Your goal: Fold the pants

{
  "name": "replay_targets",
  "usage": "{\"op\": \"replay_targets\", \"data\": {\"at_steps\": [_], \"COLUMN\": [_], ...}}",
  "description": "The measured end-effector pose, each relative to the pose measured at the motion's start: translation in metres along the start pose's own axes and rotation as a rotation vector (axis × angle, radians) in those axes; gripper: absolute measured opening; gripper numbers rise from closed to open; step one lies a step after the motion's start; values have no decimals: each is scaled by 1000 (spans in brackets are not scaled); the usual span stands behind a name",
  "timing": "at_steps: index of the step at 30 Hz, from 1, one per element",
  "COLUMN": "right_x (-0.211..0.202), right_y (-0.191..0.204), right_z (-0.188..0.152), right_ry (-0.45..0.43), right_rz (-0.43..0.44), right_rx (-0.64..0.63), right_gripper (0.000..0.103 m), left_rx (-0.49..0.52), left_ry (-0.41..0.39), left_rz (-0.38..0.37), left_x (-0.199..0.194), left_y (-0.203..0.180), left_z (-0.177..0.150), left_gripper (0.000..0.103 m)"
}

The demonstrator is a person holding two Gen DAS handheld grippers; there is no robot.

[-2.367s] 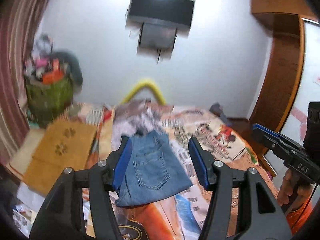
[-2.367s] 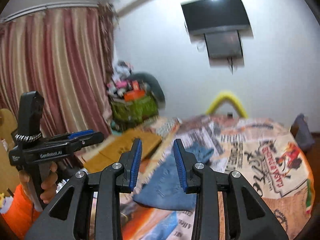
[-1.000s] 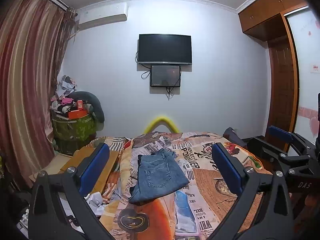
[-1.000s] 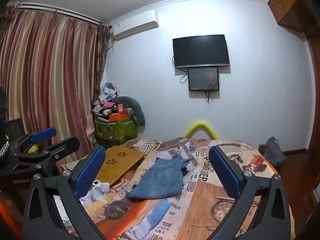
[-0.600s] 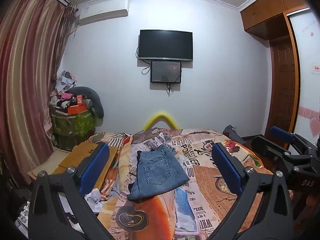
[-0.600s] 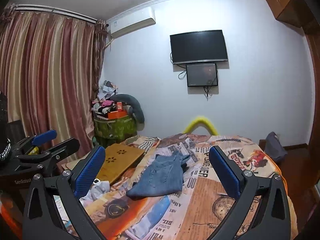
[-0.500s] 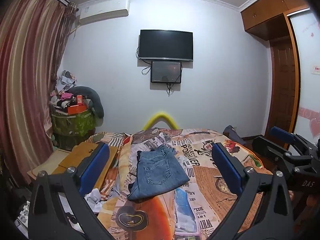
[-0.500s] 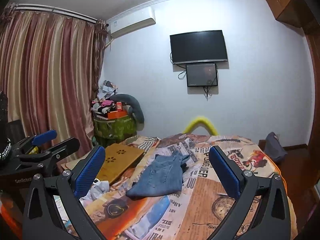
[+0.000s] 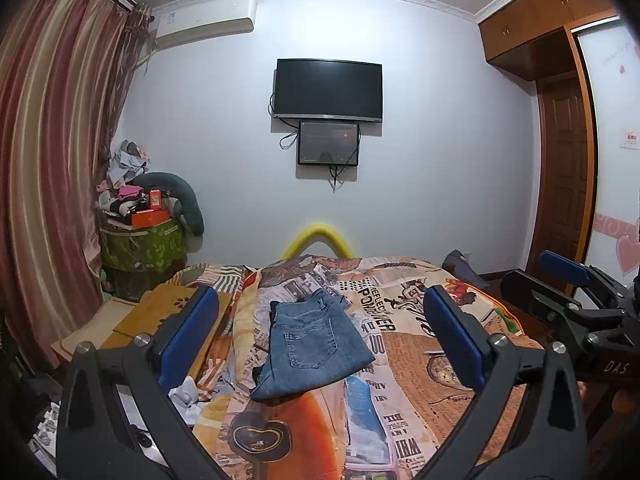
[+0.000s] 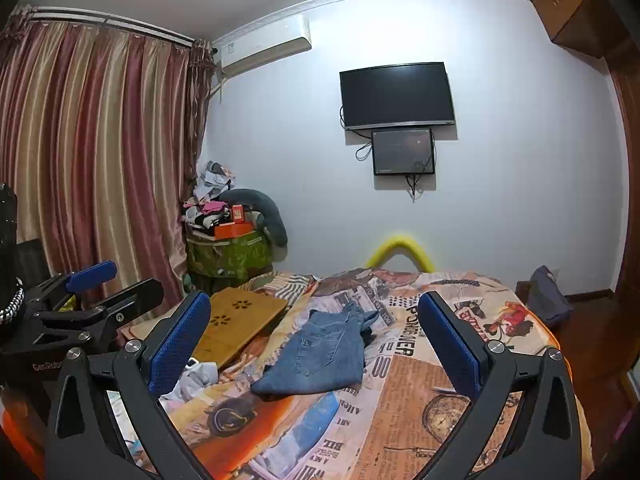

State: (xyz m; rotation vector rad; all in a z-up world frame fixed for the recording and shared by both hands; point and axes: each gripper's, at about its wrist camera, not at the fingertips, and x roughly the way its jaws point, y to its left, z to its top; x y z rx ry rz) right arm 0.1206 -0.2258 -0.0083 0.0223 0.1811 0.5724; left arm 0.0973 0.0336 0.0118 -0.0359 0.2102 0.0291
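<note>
Folded blue denim pants (image 9: 312,348) are lying on the newspaper-print bedspread (image 9: 404,360), well ahead of both grippers. Left gripper (image 9: 320,336) and right gripper (image 10: 316,344) are hovering wide apart, holding nothing.

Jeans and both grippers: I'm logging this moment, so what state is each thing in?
jeans: folded into a compact stack, lying on the bedspread, touched by nothing.
left gripper: open, fingers spread wide, empty, held back from the jeans.
right gripper: open, fingers spread wide, empty, clear of the jeans.
bedspread: laid over the bed, rumpled at its left edge.
television: screen dark.
</note>
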Motion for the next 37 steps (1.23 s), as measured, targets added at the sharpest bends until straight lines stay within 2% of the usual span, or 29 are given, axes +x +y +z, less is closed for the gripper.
{"op": "replay_targets", "data": {"at_steps": [16,22,37], "right_x": [-1,-1,1], "right_y": [-3,-4,-5], "right_z": [2,2,0], "right_ry": [-3,-4,6], "right_rz": [0,2,-3], "right_rx": [-7,-7,3], "right_gripper": [103,103,103], "left_rx": [16,8,-9], "left_ry": [-8,8,9], "left_rz": [-2,-40,-39], "left_x": [-1,0,-1], "left_y": [-4,-5,-1], "left_z": [0,0,1], "left_gripper": [103,103,103]}}
